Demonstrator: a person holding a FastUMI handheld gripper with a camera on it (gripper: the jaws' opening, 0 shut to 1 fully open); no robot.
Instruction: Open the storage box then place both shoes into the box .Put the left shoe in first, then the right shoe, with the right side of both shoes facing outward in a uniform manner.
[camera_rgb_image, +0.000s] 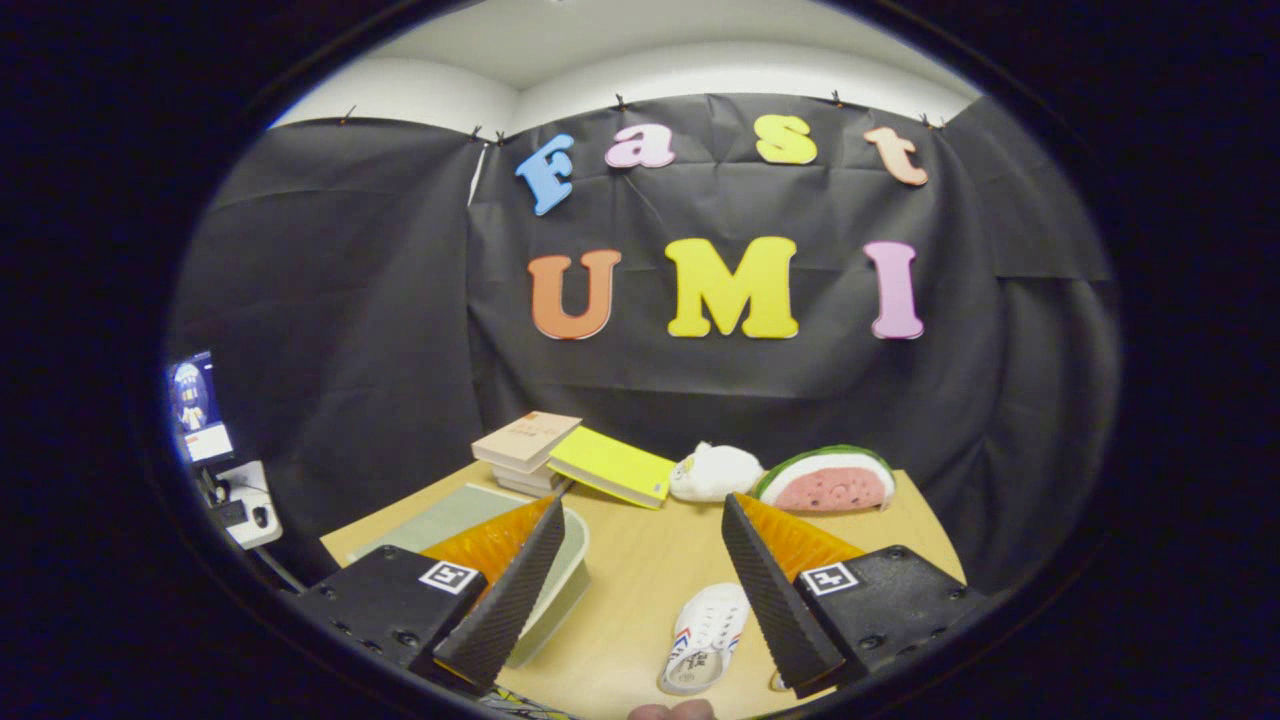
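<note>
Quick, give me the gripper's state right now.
Gripper: open, holding nothing; fingers spread wide above the table, with the white shoe lying between them and the storage box under its left finger.

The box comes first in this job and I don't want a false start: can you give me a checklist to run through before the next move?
1. Tongs open and empty: ok, the fingers stand wide apart with nothing between them.
2. Box in reach: ok, it lies flat on the table under the left finger.
3. Box lid open: not ok, it looks shut.
4. Left shoe ready: cannot tell; one white shoe lies between the fingers, but which foot it fits is unclear.
5. Second shoe located: cannot tell.
6. Clutter away from the box: ok; books, a yellow book, a white plush and a watermelon toy sit beyond it.
</note>
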